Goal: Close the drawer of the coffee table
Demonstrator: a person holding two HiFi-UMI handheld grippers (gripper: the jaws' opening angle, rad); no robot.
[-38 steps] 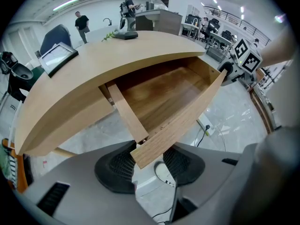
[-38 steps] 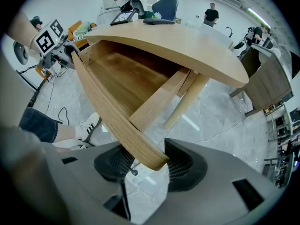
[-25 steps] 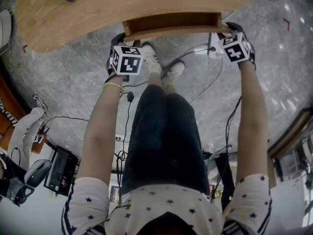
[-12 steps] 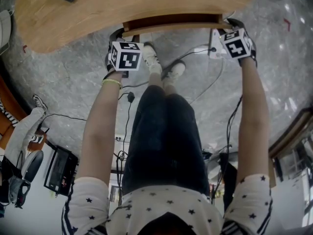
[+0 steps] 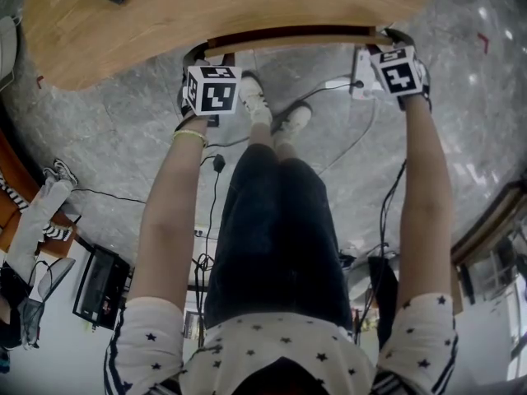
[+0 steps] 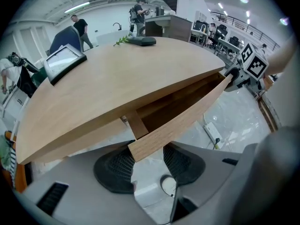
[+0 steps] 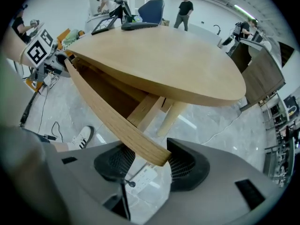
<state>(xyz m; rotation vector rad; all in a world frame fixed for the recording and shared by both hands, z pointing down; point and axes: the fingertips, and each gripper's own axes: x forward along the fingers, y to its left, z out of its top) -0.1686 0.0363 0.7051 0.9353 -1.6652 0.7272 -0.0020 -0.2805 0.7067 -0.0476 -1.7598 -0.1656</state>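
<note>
Grey marbled floor [image 5: 123, 155] spreads under a rounded wooden bench [image 5: 206, 6], with the person's shoes [image 5: 251, 93] planted just behind the two tools. The drawer [image 5: 288, 33] hangs beneath the bench top and looks nearly home: from the head view only a thin dark slot shows ahead of the tools. The gripper views show some of the drawer's inside open behind the front board [image 6: 187, 114].

The left hand-held gripper [image 6: 146, 159] straddles one end of that board, jaws set wide, with the wood filling the space between the pads. It appears clamped rather than merely surrounded. The right hand-held gripper [image 7: 150, 161] takes the other end the same way, wide jaws closed on the board's corner.

Holding both ends probably keeps the push even, so the drawer runs straight instead of skewing on its runners. Both tools point steeply down, which lets the jaws sit over the board's edge.
</note>
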